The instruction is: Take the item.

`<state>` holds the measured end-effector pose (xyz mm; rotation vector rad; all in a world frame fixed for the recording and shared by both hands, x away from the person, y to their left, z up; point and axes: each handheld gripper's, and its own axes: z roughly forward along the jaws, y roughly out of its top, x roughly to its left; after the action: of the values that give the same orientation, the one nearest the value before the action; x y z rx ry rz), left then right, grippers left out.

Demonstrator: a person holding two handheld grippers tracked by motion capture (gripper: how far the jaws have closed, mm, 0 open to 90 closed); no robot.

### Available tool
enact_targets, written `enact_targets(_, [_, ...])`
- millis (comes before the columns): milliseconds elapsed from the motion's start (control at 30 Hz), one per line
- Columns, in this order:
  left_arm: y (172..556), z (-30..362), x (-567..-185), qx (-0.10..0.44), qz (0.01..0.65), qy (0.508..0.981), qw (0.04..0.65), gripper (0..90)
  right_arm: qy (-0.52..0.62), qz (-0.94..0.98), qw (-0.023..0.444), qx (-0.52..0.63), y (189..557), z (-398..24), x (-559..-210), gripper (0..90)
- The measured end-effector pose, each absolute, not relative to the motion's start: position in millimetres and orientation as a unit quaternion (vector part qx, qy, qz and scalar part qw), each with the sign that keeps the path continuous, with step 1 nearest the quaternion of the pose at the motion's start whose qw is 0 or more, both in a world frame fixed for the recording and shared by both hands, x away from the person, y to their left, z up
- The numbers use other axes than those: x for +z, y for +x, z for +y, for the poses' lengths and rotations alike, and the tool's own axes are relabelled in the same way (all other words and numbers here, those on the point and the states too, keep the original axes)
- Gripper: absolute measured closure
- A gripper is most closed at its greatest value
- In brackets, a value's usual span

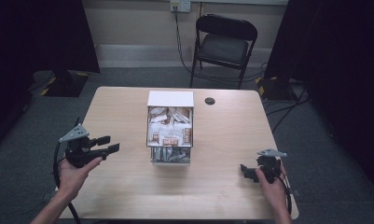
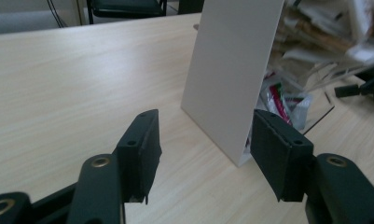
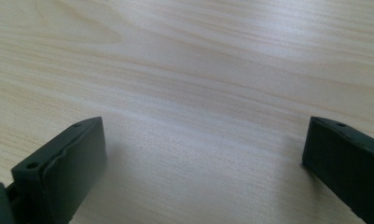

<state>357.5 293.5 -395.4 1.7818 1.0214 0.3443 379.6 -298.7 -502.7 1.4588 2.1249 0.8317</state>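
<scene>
White box (image 1: 170, 133) stands near the middle of the tabletop (image 1: 222, 196), a little toward the far edge, its open top packed with sachets (image 1: 169, 127); more sachets lie at its near end. In the left gripper view its plain white side wall (image 2: 231, 70) rises just ahead, with sachets (image 2: 287, 100) spilling out beyond it. Left gripper (image 1: 111, 144) held above the left part of the tabletop, well apart from the box, jaws parted with nothing between them. Right gripper (image 1: 245, 170) low near the front right corner, jaws spread wide over bare wood, grasping nothing. Small dark disc (image 1: 210, 101) near the far edge. Folding chair (image 1: 224, 44) on the floor beyond the tabletop
</scene>
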Motion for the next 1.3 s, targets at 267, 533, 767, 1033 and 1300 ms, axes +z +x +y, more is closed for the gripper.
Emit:
enact_targets(267, [362, 290, -374, 0.147, 0.404, 0.737, 0.522, 45.7, 0.526, 0.766, 0.215, 0.3, 380, -299, -503, 0.0])
enact_targets(533, [364, 284, -361, 0.133, 0.396, 0.728, 0.544, 46.9, 0.526, 0.766, 0.215, 0.3, 380, -299, -503, 0.0])
enact_targets(767, [366, 278, -351, 0.133, 0.381, 0.729, 0.553, 46.8, 0.526, 0.766, 0.215, 0.3, 380, -299, -503, 0.0])
enact_targets(1033, [359, 271, -338, 0.117, 0.341, 0.75, 0.554, 54.8, 0.526, 0.766, 0.215, 0.3, 380, -299, -503, 0.0])
enact_targets(1300, [355, 261, -324, 0.118, 0.317, 0.754, 0.563, 58.7, 0.526, 0.766, 0.215, 0.3, 380, -299, -503, 0.0])
